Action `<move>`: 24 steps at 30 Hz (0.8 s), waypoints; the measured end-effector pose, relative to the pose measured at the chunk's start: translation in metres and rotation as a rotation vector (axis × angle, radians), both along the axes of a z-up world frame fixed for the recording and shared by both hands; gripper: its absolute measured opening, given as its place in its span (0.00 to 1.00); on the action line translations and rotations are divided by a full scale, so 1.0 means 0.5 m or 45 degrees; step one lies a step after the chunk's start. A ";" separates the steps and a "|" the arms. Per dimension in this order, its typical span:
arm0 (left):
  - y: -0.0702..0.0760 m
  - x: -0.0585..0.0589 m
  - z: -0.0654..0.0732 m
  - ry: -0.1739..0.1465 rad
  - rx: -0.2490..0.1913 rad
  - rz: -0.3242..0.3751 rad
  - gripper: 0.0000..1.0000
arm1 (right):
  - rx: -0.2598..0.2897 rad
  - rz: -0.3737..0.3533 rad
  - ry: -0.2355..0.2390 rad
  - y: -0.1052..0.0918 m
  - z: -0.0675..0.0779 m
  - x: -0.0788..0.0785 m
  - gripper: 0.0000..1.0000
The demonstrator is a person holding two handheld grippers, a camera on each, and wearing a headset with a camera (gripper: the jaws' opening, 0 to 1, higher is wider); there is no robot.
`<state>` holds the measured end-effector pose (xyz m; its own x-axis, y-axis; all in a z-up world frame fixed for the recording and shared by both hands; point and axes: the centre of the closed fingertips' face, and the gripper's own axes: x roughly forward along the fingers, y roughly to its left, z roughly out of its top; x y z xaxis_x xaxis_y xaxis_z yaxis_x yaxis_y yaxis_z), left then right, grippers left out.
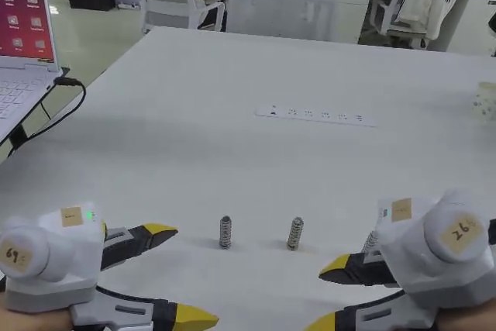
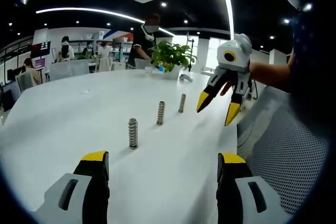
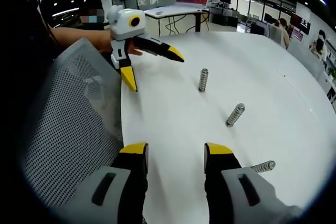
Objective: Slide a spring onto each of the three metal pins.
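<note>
**Left claw [image 2: 163, 159] and right claw [image 3: 176, 149] spread wide, nothing held**

Three springs stand in a row on the white desk [image 1: 232, 83] between the claws: left spring [image 1: 225, 232], middle spring [image 1: 295, 233] and right spring [image 1: 370, 243], the last partly behind the right claw. Each is upright and apart from its neighbours, which suggests a pin inside every coil, though the pins are too small to make out. By that reading the threading looks finished. Next would be checking each coil sits fully down, then drawing both claws clear without a knock.
</note>
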<state>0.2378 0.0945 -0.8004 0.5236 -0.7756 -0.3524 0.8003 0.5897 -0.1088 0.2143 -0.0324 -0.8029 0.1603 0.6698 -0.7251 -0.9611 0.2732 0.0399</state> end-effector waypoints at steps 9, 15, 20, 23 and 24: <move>-0.005 -0.002 0.004 0.000 0.003 -0.005 0.82 | 0.070 -0.107 -0.031 -0.037 0.018 0.020 0.43; -0.008 -0.003 0.004 0.003 0.004 -0.013 0.82 | 0.099 -0.174 -0.039 -0.065 0.023 0.029 0.44; -0.010 -0.004 0.004 0.008 0.002 -0.019 0.83 | 0.122 -0.236 -0.054 -0.094 0.027 0.038 0.46; -0.011 -0.004 0.003 0.010 0.001 -0.022 0.83 | 0.142 -0.266 -0.066 -0.107 0.030 0.043 0.47; -0.011 -0.004 0.003 0.012 0.000 -0.022 0.83 | 0.151 -0.281 -0.069 -0.112 0.030 0.045 0.48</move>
